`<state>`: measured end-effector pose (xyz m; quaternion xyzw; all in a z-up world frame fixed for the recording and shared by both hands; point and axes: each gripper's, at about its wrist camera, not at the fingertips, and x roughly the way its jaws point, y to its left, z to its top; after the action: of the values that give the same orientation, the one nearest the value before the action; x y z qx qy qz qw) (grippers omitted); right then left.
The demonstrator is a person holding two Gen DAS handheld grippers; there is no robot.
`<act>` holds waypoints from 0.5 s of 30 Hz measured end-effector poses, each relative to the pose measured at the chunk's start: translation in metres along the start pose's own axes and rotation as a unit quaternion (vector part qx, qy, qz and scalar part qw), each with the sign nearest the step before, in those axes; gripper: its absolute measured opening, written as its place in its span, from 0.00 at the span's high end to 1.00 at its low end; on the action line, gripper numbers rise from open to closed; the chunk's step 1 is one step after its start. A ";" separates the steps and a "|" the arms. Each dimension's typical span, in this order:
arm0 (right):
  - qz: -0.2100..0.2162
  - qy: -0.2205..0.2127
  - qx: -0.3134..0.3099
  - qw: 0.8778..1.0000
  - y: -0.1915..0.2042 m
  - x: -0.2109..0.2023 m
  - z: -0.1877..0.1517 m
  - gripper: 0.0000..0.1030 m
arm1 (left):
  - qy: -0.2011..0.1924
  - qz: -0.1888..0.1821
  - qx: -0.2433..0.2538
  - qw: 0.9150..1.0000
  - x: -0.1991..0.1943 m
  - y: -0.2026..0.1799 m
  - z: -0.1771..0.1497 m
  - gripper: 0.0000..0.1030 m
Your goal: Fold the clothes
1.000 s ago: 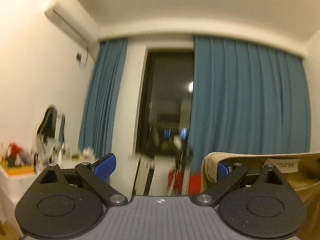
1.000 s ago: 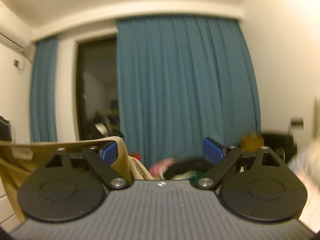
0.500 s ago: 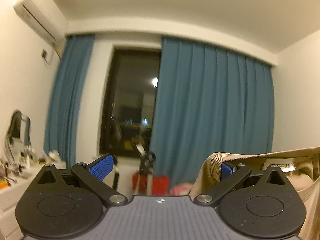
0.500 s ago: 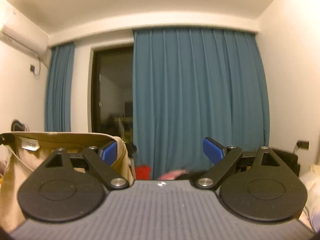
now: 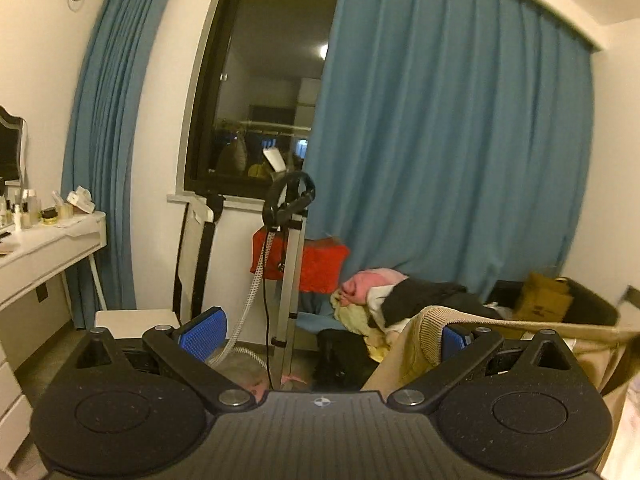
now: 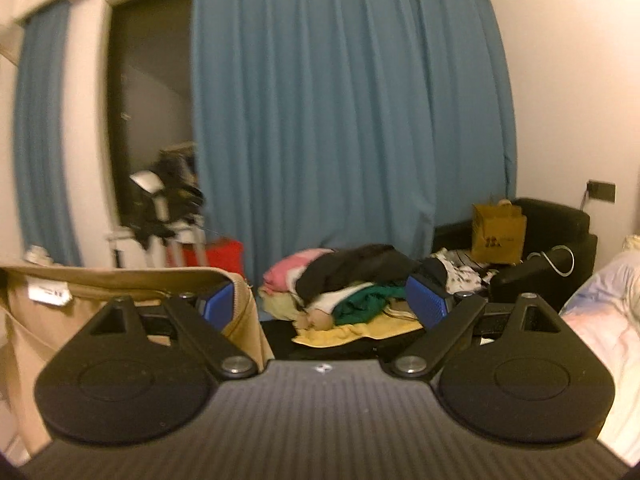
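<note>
A tan knit garment is stretched between my two grippers. In the left wrist view its ribbed hem drapes over the right finger of my left gripper, whose jaws stand wide open. In the right wrist view the same garment, with a white label showing, hangs over the left finger of my right gripper, also wide open. Neither gripper pinches the cloth; it is hooked on one finger each. A pile of other clothes, pink, black, green and yellow, lies ahead.
A white dressing table with bottles stands at the left. A tripod stand with a ring light and a red cloth stand before the blue curtain. A black sofa holds a paper bag. Bedding lies at right.
Both grippers have tipped downward, so the views show the floor and clothes pile instead of the ceiling. The tan garment stays hooked on the same fingers.
</note>
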<state>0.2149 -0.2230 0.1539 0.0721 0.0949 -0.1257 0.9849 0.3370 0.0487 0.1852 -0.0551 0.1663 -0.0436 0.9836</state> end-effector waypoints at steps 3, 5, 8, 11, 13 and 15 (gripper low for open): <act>-0.017 0.023 -0.002 1.000 -0.002 0.085 -0.046 0.13 | 0.012 0.011 0.000 1.000 0.097 -0.010 -0.023 0.00; -0.024 0.042 -0.004 0.999 -0.005 0.139 -0.082 0.13 | 0.048 0.018 0.002 0.999 0.176 -0.019 -0.058 0.01; -0.021 0.085 -0.010 0.996 -0.008 0.208 -0.139 0.13 | 0.103 0.028 -0.003 0.994 0.265 -0.013 -0.116 0.04; -0.012 0.142 -0.025 0.990 -0.009 0.259 -0.193 0.13 | 0.165 0.030 -0.012 0.986 0.332 0.002 -0.170 0.06; 0.005 0.185 -0.031 0.982 -0.008 0.285 -0.221 0.13 | 0.210 0.020 0.002 0.978 0.362 0.009 -0.193 0.06; 0.029 0.229 -0.035 0.972 -0.004 0.302 -0.235 0.13 | 0.254 0.008 0.017 0.967 0.387 0.014 -0.210 0.05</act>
<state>0.4612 -0.2585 -0.1367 0.0672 0.3198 -0.0735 0.9422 0.6325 0.0022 -0.1386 -0.0238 0.4106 -0.0510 0.9101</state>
